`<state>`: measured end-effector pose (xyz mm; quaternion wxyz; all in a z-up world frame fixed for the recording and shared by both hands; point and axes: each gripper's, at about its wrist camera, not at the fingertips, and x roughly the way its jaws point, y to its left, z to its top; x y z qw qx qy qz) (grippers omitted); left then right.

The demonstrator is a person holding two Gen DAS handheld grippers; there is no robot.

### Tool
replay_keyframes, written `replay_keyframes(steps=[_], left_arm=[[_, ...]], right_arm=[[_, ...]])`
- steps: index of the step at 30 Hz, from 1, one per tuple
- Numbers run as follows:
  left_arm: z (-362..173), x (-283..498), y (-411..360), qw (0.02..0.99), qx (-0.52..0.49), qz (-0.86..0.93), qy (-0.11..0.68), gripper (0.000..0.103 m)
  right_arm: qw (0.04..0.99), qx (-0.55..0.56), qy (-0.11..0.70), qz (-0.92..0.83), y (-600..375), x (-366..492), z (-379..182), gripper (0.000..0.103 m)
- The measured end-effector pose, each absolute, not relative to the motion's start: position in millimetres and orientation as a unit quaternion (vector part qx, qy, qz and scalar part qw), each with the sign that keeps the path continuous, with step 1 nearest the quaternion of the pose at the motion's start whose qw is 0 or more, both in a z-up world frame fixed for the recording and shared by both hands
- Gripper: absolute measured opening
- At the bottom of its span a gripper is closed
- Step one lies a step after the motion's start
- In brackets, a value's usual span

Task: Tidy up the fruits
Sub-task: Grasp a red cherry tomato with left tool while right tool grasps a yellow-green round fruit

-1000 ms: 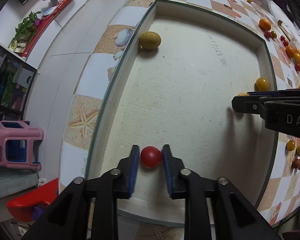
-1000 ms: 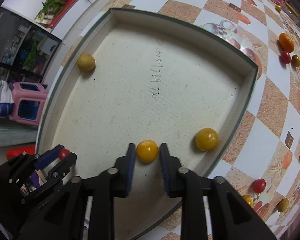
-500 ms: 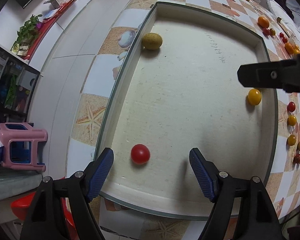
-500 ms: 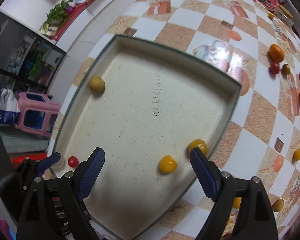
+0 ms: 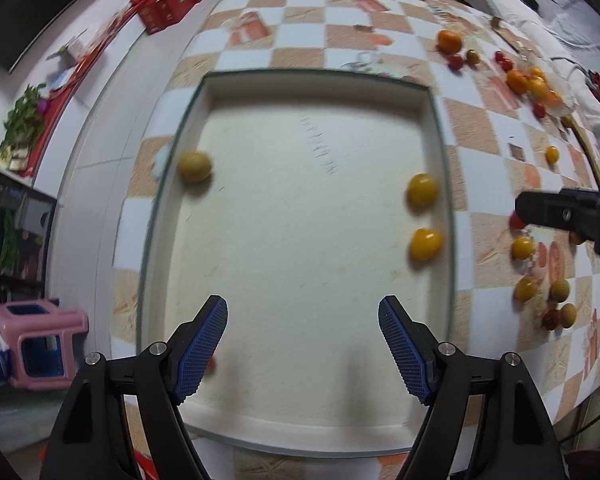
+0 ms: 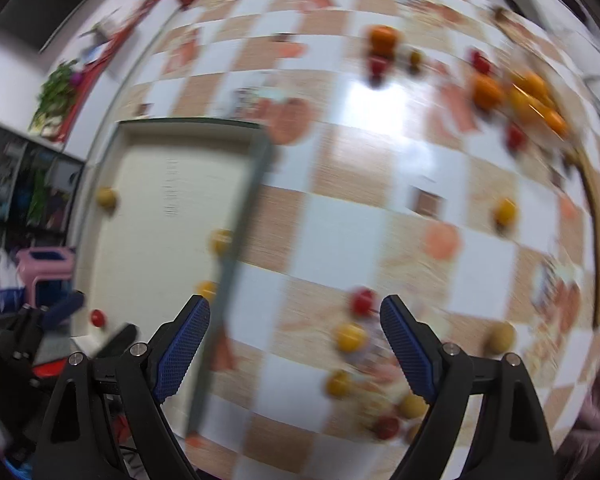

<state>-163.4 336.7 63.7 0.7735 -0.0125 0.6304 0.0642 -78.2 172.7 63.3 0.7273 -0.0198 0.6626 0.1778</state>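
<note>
A shallow cream tray [image 5: 300, 412] holds a yellow-green fruit [image 5: 195, 166] at its left wall and two yellow tomatoes [image 5: 422, 195] [image 5: 426, 244] at its right wall. A red tomato [image 6: 97, 317] lies near the tray's near left corner, mostly hidden behind a finger in the left wrist view. My left gripper [image 5: 302, 340] is open and empty above the tray's near part. My right gripper [image 6: 294, 340] is open and empty over the checkered table, right of the tray [image 6: 228, 264], near a red tomato [image 6: 361, 301] and a yellow one [image 6: 350, 337].
Several loose red, yellow and orange fruits lie on the checkered tablecloth right of the tray [image 5: 524, 248] [image 5: 449, 42] [image 6: 505, 211]. A pink stool [image 5: 40, 344] stands on the floor to the left. Red boxes [image 5: 168, 4] line the far table edge.
Both grippers opened, releasing the red tomato and a yellow tomato into the tray. The left gripper pulled back. The right gripper swung right, off the tray, over the loose fruits.
</note>
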Motion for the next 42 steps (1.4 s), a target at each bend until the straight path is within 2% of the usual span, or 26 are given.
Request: replay_keyframes(steps=[11,19,31,32,34,36,39,42], left_arm=[[83.2,-128.5,258.3,0.788,0.020,-0.020,0.614,0.079],[57.9,-101.9,208.0,0.770,0.031,-0.055,0.634,0.079],[17.5,-72.2,179.0,0.748,0.052,-0.060,0.659,0.079],[15.0,-71.3,177.5,0.746,0.055,-0.060,0.661,0.079],[9.4,-71.1,175.4,0.742,0.058,-0.059,0.665,0.071],[7.5,-70.0,174.4,0.741,0.060,-0.058,0.666,0.068],[7.3,-68.9,172.9,0.741,0.064,-0.058,0.666,0.067],[8.4,-69.3,169.1,0.741,0.065,-0.064,0.666,0.059]], right_arm=[[0.723,0.028,0.688,0.062,49.3,-96.5,42.8,0.089],[0.718,0.040,0.694,0.044,19.1,-101.5,29.7,0.089],[0.727,0.023,0.683,0.062,2.4,-95.0,21.6,0.089],[0.728,0.020,0.682,0.066,2.5,-93.8,20.5,0.088],[0.729,0.017,0.681,0.071,6.6,-88.4,17.6,0.082],[0.729,0.013,0.680,0.078,12.6,-83.9,14.4,0.071],[0.732,0.004,0.676,0.084,20.9,-78.6,11.1,0.068],[0.735,-0.002,0.672,0.088,30.5,-72.3,11.1,0.062]])
